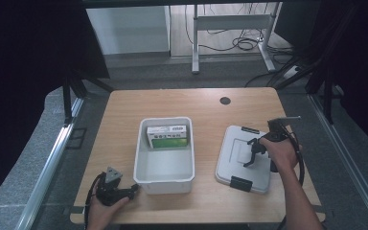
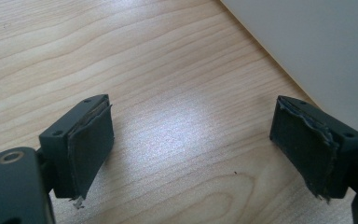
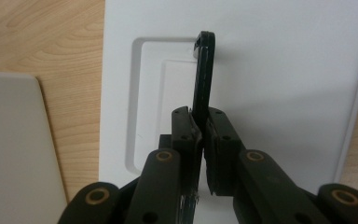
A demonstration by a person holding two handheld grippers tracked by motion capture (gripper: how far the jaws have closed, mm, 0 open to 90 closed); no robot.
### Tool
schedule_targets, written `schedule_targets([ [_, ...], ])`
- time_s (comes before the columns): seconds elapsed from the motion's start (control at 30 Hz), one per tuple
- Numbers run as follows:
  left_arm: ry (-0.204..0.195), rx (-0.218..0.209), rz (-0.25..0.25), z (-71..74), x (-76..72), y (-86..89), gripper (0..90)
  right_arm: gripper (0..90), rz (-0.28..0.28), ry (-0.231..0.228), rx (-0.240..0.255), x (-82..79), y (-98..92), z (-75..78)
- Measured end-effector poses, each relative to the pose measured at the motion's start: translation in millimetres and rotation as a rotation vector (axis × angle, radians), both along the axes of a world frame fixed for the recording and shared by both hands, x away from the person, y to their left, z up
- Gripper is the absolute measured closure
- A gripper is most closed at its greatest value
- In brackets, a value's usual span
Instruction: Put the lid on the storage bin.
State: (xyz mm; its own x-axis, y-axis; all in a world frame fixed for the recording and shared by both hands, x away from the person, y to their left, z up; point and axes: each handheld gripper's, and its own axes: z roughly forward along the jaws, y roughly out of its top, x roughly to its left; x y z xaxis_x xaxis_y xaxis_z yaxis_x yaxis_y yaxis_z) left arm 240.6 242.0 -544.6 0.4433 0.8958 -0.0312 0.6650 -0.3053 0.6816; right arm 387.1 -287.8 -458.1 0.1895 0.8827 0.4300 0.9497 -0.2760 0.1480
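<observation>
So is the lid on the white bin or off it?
Off. The lid lies flat on the table right of the open bin; the right gripper pinches its black handle.

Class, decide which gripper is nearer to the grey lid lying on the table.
Right. The right gripper is shut on the grey lid's black handle; the left gripper sits beyond the white bin.

Matt wood-grain table (image 1: 191, 103), smooth plastic lid (image 1: 232, 158)

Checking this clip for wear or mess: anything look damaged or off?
Yes: the left gripper is open over bare table, and its finger pads look frayed, peeling at the edges. The bin and lid look intact.
</observation>
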Motion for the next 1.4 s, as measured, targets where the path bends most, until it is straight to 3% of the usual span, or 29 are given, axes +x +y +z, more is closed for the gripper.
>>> schedule_targets([
  [0.3, 0.0, 0.0, 0.0, 0.0, 0.0, 0.0, 13.3, 84.4, -0.057, 0.013, 0.058, -0.7, -4.6, -1.0],
  [0.5, 0.0, 0.0, 0.0, 0.0, 0.0, 0.1, 13.3, 84.6, -0.076, 0.001, 0.082, -2.8, -8.7, 6.6],
  [0.93, 0.0, 0.0, 0.0, 0.0, 0.0, 0.0, 13.3, 84.7, -0.036, -0.057, 0.075, -11.7, -8.8, 42.5],
  [1.4, 0.0, 0.0, 0.0, 0.0, -0.1, 0.1, 13.3, 84.7, 0.008, -0.109, 0.112, -19.7, -1.7, 71.0],
])
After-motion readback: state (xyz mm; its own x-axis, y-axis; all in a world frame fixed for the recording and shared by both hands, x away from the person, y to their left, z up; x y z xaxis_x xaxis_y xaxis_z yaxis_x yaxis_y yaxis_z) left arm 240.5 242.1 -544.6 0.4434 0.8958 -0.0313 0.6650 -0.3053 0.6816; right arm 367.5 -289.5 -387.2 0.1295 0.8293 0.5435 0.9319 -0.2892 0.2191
